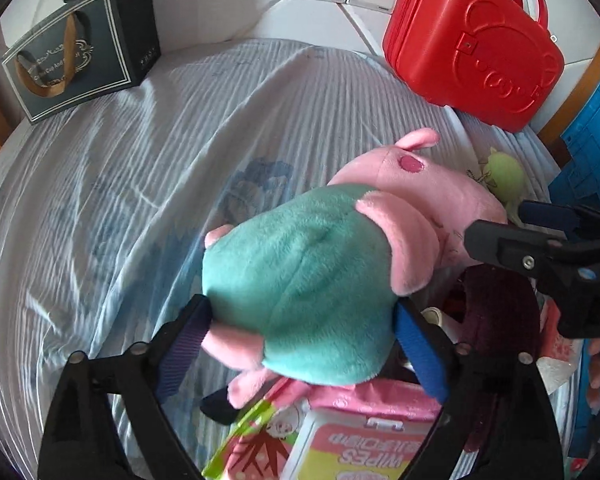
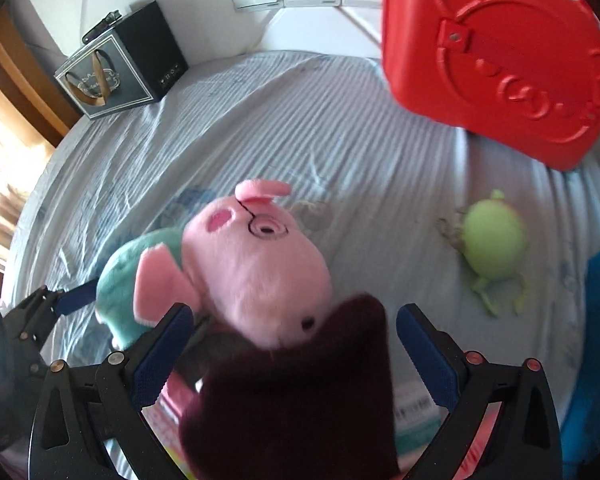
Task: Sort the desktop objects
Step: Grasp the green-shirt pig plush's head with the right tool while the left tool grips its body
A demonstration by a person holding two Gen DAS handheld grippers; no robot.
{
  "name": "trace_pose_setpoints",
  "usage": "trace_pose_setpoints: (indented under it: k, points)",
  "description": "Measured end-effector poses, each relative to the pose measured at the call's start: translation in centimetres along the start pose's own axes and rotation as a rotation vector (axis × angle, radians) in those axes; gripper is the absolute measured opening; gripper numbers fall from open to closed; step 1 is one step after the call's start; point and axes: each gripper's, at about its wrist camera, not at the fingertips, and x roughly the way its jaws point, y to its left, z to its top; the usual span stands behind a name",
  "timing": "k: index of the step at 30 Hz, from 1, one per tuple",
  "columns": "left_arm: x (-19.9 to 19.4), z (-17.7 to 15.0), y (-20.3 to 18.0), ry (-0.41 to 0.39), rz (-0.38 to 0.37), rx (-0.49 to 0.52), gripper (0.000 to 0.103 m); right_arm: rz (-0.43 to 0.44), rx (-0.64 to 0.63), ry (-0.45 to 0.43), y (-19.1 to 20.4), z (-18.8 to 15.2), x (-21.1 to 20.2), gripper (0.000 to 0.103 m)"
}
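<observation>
Left wrist view: pink plush pig w/ green body (image 1: 312,280) lies between left gripper (image 1: 300,344) spread fingers; right gripper (image 2: 296,356) fingers apart around dark maroon object (image 2: 296,400), pointing steeply down.

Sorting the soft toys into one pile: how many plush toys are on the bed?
2: the pink pig between the grippers, and a small green plush nearer the red case. Clutter could hide more.
</observation>
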Motion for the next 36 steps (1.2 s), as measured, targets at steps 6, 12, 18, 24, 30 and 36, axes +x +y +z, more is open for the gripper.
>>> trace_pose_setpoints:
  k: [6,12,18,24,30,36]
  points:
    - [0.8,0.1,0.2,0.007,-0.02,-0.001,0.101,-0.009,-0.03,0.034,0.5,0.3,2.8,0.103]
    - [0.9,-0.6,0.4,0.029,-0.01,-0.037,0.101,0.017,-0.038,0.013,0.3,0.3,3.0,0.103]
    - [2.1,-0.1,0.5,-0.009,0.019,-0.029,0.097,0.069,-0.002,-0.004,-0.1,0.8,3.5,0.103]
    - [1.3,0.0,0.7,-0.054,0.032,0.007,0.08,0.115,-0.027,-0.028,1.0,0.9,3.4,0.063]
    - [0.3,-0.4,1.3,-0.083,0.026,0.009,0.076,0.103,-0.059,-0.067,2.7,0.3,2.2,0.061]
    - [-4.4,-1.2,0.6,-0.185,0.051,0.054,0.076,0.122,-0.063,-0.162,3.8,-0.7,-2.0,0.061]
